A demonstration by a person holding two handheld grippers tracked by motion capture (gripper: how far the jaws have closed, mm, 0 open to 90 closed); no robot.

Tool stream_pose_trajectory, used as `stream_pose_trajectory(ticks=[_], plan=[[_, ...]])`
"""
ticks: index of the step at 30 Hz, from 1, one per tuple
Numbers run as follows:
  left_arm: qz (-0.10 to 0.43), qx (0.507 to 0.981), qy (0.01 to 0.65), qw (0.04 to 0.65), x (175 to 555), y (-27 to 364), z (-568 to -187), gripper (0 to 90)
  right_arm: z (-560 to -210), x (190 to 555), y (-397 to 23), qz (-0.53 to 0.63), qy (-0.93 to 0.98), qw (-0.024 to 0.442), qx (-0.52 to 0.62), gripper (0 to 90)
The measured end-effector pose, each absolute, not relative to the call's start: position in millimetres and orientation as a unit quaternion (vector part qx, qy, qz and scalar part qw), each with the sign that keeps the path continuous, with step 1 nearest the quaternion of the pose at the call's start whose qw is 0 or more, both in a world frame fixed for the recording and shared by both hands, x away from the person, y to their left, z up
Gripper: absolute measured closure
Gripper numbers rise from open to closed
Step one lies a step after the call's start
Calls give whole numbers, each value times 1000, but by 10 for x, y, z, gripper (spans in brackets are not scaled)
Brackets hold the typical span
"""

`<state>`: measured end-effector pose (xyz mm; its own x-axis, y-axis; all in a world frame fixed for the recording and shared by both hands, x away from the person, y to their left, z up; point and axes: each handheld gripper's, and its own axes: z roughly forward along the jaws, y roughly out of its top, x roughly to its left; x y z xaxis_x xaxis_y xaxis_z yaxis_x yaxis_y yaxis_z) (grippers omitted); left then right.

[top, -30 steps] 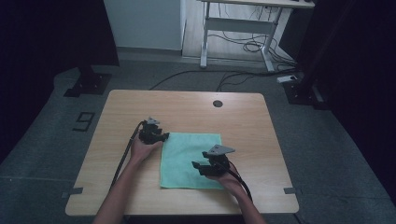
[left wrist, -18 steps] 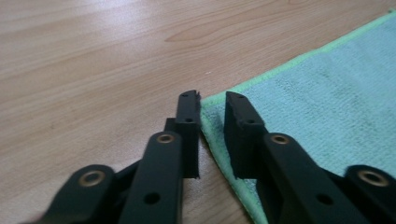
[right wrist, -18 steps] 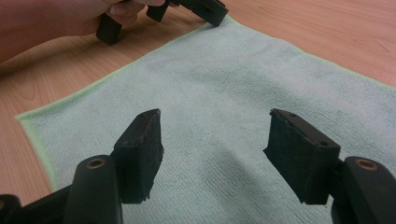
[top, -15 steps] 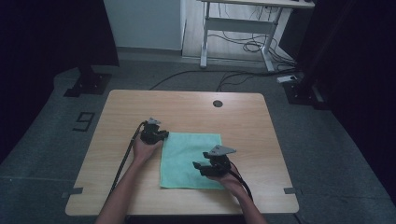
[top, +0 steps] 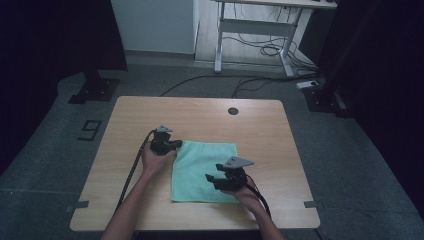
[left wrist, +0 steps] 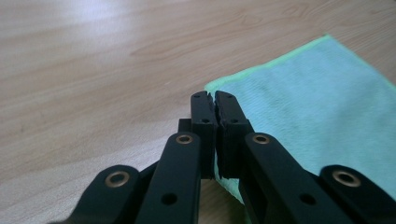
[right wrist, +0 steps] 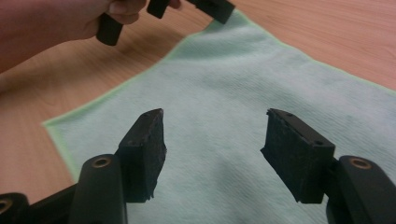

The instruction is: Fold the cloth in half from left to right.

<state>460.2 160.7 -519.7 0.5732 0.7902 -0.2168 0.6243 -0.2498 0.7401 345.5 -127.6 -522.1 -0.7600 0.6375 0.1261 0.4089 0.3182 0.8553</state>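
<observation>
1. A green cloth (top: 204, 171) lies flat on the wooden bench (top: 260, 125), its longer side running away from the person.
2. The left tool (left wrist: 214, 100) has just been closing; its jaws now pinch the cloth's far-left corner.
3. The right tool (right wrist: 212, 140) hovers with jaws apart above the cloth's near-right part, gripping nothing.
4. The far-right corner lies nearer the right tool.
5. On the floor beside the bench, a marking reads "9" (top: 90, 130).

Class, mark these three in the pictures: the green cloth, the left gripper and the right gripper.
green cloth (top: 200, 167): high view, bare middle of the cloth.
left gripper (left wrist: 214, 100): left gripper view, between its closed fingertips at the cloth's corner.
right gripper (right wrist: 215, 133): right gripper view, midway between its open fingertips.
</observation>
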Motion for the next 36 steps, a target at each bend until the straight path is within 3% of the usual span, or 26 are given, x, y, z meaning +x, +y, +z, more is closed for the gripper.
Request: stream_pose_trajectory(ticks=[21, 32, 36], plan=[[105, 781, 459, 410, 4549, 1631, -5205, 876, -5437, 3170, -307, 470, 847, 34, 248, 395], [102, 781, 460, 410, 4541, 1618, -5204, 876, -5512, 3139, -148, 441, 864, 57, 237, 382], [100, 782, 460, 409, 4537, 1615, -5207, 876, -5515, 3138, -126, 431, 868, 71, 237, 424]])
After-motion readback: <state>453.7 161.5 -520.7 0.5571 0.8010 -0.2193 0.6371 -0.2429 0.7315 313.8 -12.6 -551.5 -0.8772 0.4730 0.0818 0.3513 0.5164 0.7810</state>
